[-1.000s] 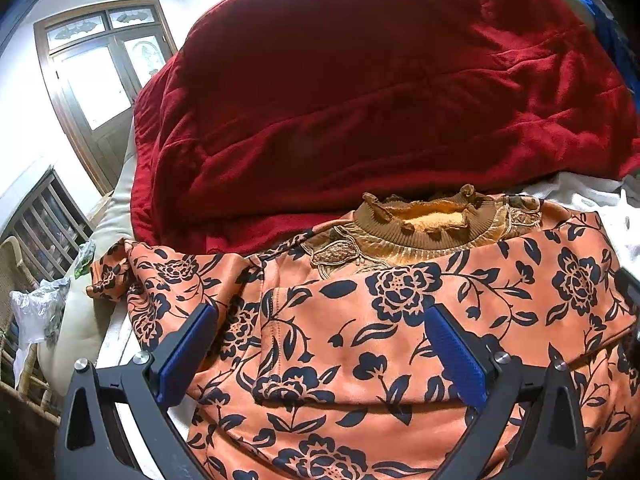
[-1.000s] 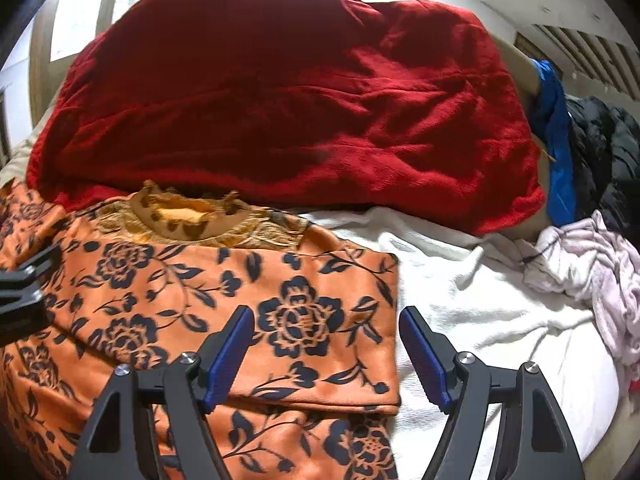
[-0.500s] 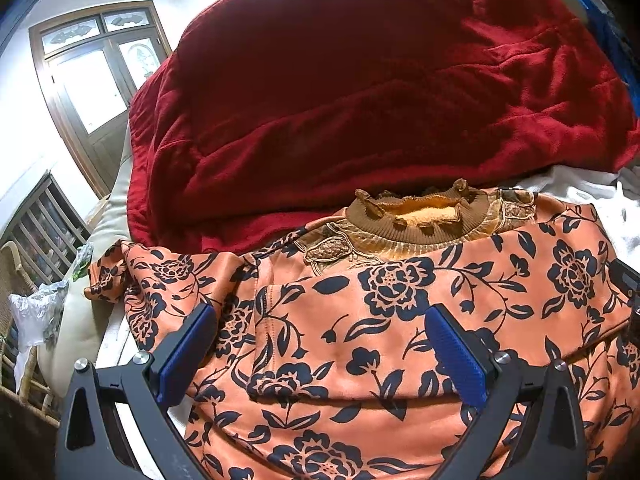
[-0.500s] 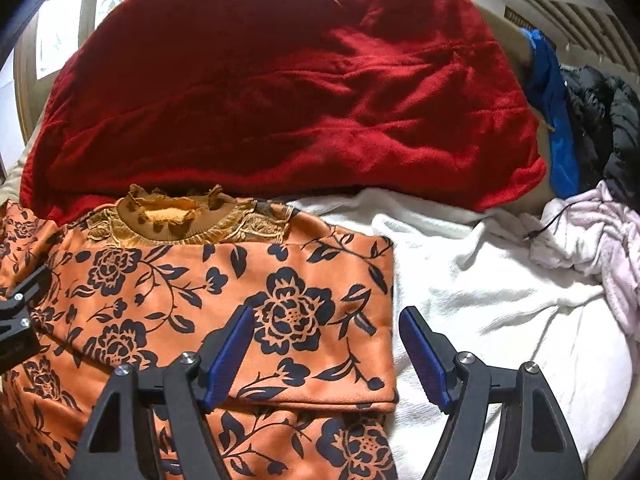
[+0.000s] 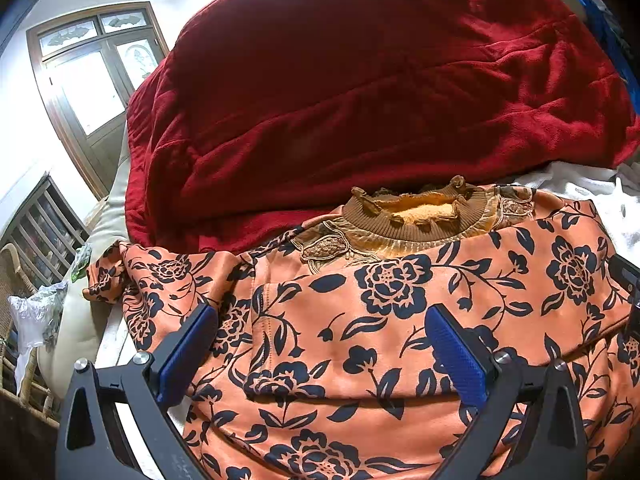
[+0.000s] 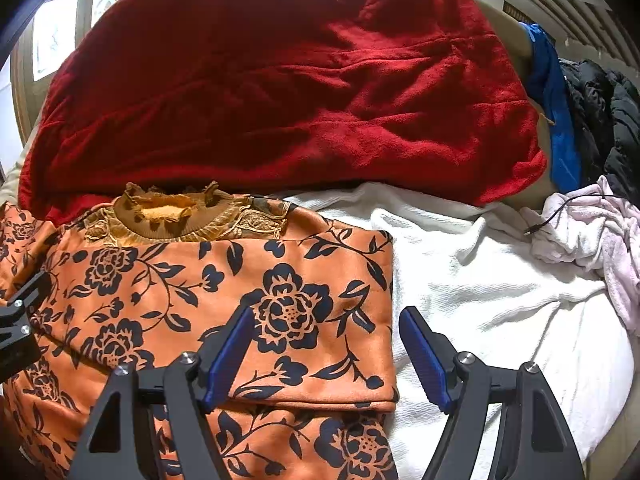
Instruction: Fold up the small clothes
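An orange top with dark blue flowers [image 5: 360, 320] lies flat on a white towel [image 6: 500, 288], brown knit collar [image 5: 416, 220] at the far side. Its right part is folded over, with a straight folded edge in the right wrist view [image 6: 320, 340]. One sleeve [image 5: 132, 276] trails off to the left. My left gripper [image 5: 320, 344] is open and empty, just above the top's left middle. My right gripper [image 6: 326, 344] is open and empty, straddling the top's right edge. The left gripper's body also shows at the left edge of the right wrist view [image 6: 20, 328].
A big red blanket [image 5: 360, 92] is heaped right behind the top. A pale pink garment [image 6: 592, 240] with a black cable lies at the right, with blue cloth [image 6: 556, 108] and dark jackets [image 6: 612, 128] behind. A window [image 5: 92, 76] and a wicker chair [image 5: 20, 320] stand at the left.
Both grippers have shifted slightly nearer and lower over the top, staying open. The top has not moved.
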Demonstrator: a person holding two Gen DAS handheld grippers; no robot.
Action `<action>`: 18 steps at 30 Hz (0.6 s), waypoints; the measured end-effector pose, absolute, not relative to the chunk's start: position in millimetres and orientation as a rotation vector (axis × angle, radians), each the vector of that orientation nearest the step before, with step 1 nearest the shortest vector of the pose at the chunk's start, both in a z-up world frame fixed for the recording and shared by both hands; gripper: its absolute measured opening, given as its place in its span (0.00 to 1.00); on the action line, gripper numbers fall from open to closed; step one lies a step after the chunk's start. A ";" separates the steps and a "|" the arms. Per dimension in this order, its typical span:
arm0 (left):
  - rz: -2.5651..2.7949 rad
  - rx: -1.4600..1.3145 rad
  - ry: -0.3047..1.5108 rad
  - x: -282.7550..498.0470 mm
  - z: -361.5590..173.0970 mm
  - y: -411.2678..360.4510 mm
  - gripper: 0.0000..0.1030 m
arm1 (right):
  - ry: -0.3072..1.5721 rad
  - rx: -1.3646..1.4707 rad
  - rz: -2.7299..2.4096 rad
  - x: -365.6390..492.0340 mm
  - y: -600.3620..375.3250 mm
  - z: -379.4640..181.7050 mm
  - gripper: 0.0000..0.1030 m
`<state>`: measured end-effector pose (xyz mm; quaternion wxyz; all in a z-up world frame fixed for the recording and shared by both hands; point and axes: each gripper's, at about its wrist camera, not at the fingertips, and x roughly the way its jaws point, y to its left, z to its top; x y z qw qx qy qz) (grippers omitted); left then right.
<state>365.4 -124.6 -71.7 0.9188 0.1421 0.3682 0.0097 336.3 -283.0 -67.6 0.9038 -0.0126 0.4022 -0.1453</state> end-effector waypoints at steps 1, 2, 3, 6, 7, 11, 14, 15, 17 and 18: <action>0.019 0.292 0.757 365.3 -71.7 -124.7 1.00 | 0.830 -0.025 -0.300 336.3 -283.1 -67.2 0.76; 0.019 0.292 0.756 365.1 -71.6 -124.6 1.00 | 0.829 -0.027 -0.302 336.5 -283.0 -67.0 0.76; 0.019 0.292 0.755 364.9 -71.4 -124.5 1.00 | 0.828 -0.028 -0.303 336.3 -282.9 -66.9 0.76; 0.019 0.291 0.755 365.0 -71.4 -124.4 1.00 | 0.824 -0.030 -0.305 335.8 -282.5 -66.3 0.76; 0.020 0.291 0.754 364.9 -71.3 -124.3 1.00 | 0.823 -0.034 -0.307 335.5 -282.2 -66.1 0.76; 0.019 0.290 0.754 365.0 -71.1 -123.9 1.00 | 0.816 -0.043 -0.310 335.2 -281.4 -65.1 0.76; 0.019 0.289 0.750 365.0 -70.0 -123.8 1.00 | 0.810 -0.044 -0.309 334.8 -280.9 -63.7 0.76; 0.019 0.288 0.749 364.8 -69.6 -123.7 1.00 | 0.808 -0.044 -0.309 334.8 -280.6 -63.1 0.76; 0.019 0.286 0.746 364.6 -68.5 -123.4 1.00 | 0.804 -0.042 -0.305 334.5 -280.1 -62.0 0.76; 0.020 0.284 0.743 364.4 -67.7 -123.1 1.00 | 0.800 -0.041 -0.303 334.3 -279.4 -61.2 0.76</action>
